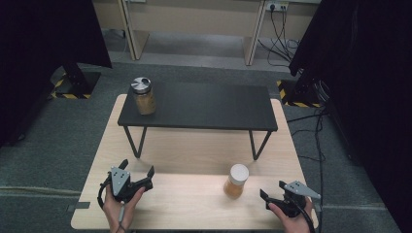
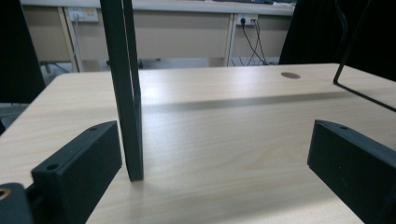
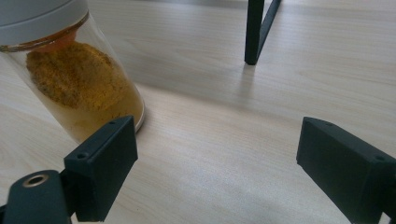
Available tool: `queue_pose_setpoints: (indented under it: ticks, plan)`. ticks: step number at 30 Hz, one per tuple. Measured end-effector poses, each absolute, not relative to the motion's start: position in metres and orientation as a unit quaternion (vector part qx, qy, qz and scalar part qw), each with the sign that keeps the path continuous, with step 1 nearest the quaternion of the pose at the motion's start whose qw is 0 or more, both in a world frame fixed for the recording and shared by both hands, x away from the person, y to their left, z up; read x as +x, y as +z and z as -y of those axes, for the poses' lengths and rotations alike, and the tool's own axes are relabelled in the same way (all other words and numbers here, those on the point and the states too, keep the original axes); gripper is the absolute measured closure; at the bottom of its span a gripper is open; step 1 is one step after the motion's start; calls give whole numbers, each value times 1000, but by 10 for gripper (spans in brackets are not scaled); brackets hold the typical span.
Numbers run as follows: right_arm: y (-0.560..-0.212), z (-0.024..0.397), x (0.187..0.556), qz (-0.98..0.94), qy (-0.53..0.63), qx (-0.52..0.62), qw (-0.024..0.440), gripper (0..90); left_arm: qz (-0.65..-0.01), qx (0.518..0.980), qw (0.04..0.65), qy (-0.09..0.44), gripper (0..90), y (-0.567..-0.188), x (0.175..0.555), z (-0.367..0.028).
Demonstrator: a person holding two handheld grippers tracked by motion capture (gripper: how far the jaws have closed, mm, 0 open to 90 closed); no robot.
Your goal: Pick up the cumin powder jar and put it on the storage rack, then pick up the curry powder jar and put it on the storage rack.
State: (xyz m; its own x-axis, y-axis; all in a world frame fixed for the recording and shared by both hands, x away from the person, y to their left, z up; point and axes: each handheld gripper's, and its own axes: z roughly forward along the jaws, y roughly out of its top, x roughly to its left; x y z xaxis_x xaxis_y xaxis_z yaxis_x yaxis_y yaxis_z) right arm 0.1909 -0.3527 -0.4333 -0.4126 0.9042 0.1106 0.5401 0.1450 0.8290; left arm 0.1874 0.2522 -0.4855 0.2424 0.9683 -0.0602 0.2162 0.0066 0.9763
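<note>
On bench, near right tool (image 1: 273, 192): spice jar (image 1: 236, 181) standing, glass, slippery, fragile.
Grip: taking mid-body, below white lid (image 1: 238, 172).
Tools: right and left tool (image 1: 137, 171) both gaping wide, holding nothing.

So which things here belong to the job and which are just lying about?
In the job:
white-lidded jar, beside the open right tongs
left tongs, open
black shelf

Lying about:
metal-lidded jar on the shelf, possibly
wall cables

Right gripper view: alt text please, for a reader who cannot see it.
A jar of orange powder with a white lid stands on the wooden table, just beyond the open right gripper. A black shelf leg stands behind.
</note>
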Motion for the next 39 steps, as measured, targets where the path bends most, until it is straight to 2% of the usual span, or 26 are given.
queue_pose_setpoints:
  ticks: [39]
  plan:
    - [-431,355,182,-720,430,497,222,125,-497,600,512,361,25,-486,184,-251]
